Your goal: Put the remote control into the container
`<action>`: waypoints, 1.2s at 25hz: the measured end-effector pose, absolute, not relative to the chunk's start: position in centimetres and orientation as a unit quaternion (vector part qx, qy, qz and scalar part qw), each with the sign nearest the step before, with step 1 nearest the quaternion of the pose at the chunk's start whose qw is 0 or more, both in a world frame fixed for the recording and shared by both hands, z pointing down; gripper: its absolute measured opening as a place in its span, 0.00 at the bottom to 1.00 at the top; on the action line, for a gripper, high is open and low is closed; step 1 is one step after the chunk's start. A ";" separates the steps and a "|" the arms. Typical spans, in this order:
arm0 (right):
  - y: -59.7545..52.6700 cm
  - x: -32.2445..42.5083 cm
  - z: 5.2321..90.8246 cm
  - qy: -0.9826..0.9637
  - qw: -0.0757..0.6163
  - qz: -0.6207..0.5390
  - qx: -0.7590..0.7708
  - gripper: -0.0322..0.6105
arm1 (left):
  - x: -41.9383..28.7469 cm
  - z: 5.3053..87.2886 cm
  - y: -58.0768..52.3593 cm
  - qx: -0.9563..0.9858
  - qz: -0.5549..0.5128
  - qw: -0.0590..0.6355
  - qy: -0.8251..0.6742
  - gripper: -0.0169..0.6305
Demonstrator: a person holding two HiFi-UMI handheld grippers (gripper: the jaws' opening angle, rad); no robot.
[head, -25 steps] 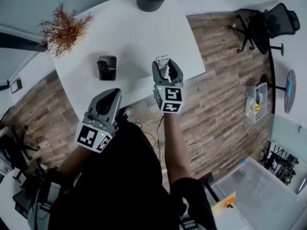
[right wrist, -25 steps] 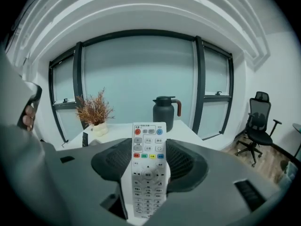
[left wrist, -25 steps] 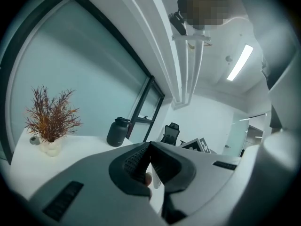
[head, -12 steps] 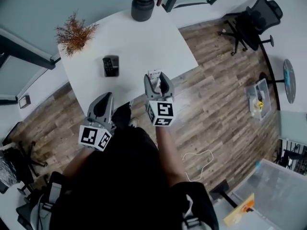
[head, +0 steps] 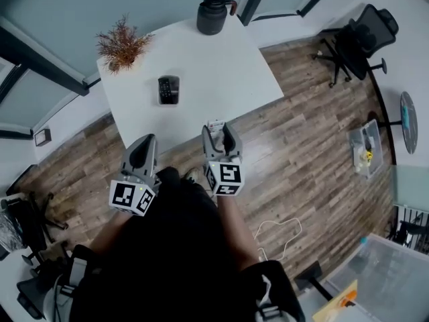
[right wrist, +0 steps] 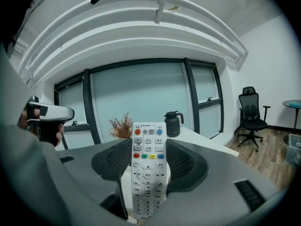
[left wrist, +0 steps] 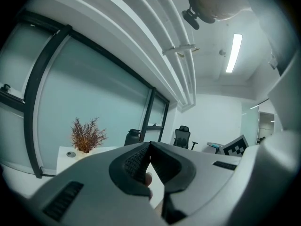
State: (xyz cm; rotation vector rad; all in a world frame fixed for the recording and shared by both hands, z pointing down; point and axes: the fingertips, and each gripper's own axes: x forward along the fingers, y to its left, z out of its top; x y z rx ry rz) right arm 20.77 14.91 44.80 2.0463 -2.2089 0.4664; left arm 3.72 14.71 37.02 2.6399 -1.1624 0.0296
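We squeeze the white remote control (right wrist: pixel 147 173) in the fingers of our right gripper (head: pixel 218 130). It sticks straight out between them, top end toward the table (head: pixel 221 66). The fingers of our left gripper (left wrist: pixel 149 147) are pressed together, holding nothing.

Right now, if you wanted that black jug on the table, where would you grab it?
Probably the handle: it sticks out sideways near the top of the upright black jug, so come in level from that side. The round body looks wide for jaws.
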 end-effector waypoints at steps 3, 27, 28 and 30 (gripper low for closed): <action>15.0 20.0 44.5 -0.726 0.042 0.154 0.669 0.40 | 3.1 36.2 14.2 0.907 0.006 0.121 -0.403 0.04; 4.5 11.7 43.5 -0.701 0.032 0.161 0.694 0.40 | -5.5 35.6 1.2 0.909 -0.033 0.133 -0.393 0.04; 3.7 11.6 43.3 -0.701 0.031 0.158 0.695 0.40 | -5.8 35.7 0.8 0.909 -0.033 0.135 -0.392 0.04; 2.1 11.4 42.7 -0.698 0.030 0.149 0.700 0.40 | -6.1 35.8 0.1 0.910 -0.035 0.139 -0.390 0.04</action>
